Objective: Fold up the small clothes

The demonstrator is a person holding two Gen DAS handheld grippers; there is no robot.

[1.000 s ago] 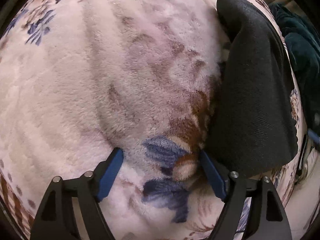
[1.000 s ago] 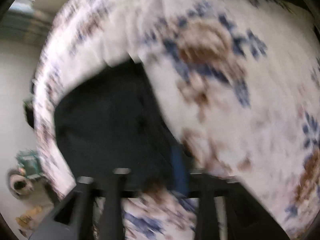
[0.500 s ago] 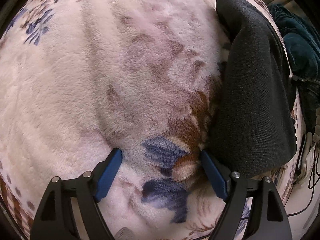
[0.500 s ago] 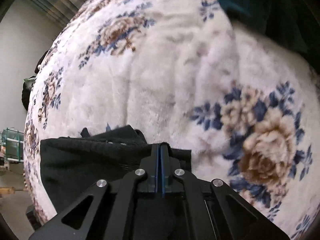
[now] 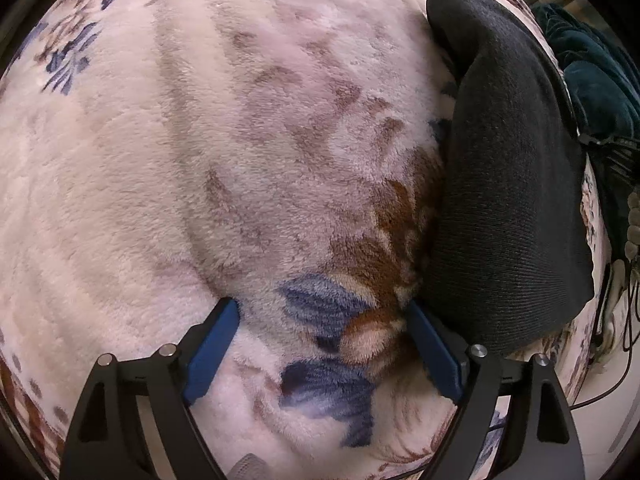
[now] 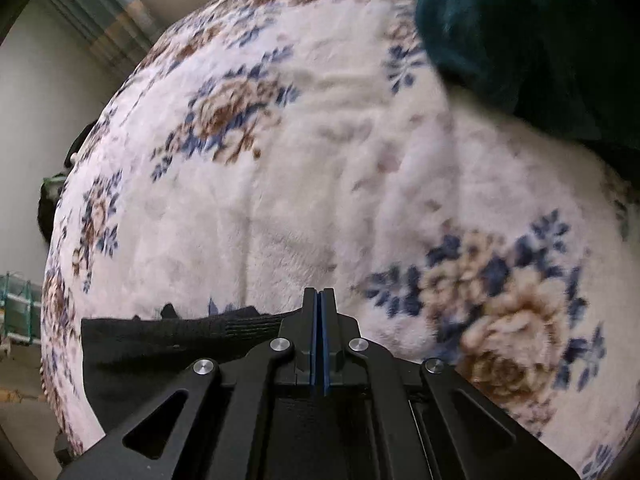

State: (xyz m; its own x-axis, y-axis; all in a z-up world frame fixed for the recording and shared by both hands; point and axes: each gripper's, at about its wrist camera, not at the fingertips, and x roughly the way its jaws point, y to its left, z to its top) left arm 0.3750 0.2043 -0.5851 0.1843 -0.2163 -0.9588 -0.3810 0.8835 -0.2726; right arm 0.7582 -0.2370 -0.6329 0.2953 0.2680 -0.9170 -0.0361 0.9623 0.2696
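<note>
The black knit garment [image 5: 508, 208] is lying folded on the floral plush blanket [image 5: 240, 140], left gripper [image 5: 324, 320] gaping wide and empty, right gripper [image 6: 319, 300] pressing its pads together on nothing visible, more pieces likely remaining.

The blanket [image 5: 200, 160] is plush, fuzzy fleece; the black garment [image 5: 508, 200] is matt, fine-ribbed knit cloth.

Left gripper [image 5: 324, 320]: jaws spread wide, floral blanket [image 5: 200, 160] between and ahead, nothing lying on it there. Obstruction on right side: black garment [image 5: 508, 184], touching right finger. Beyond garment: dark teal fabric [image 5: 600, 80], cables [image 5: 616, 320] at blanket edge.

Right gripper [image 6: 319, 300]: jaws pressed together, black garment [image 6: 160, 344] beside and beneath on left. Ahead: bare blanket [image 6: 320, 160]. Far right: teal fabric [image 6: 520, 32] heap blocks passage.
</note>
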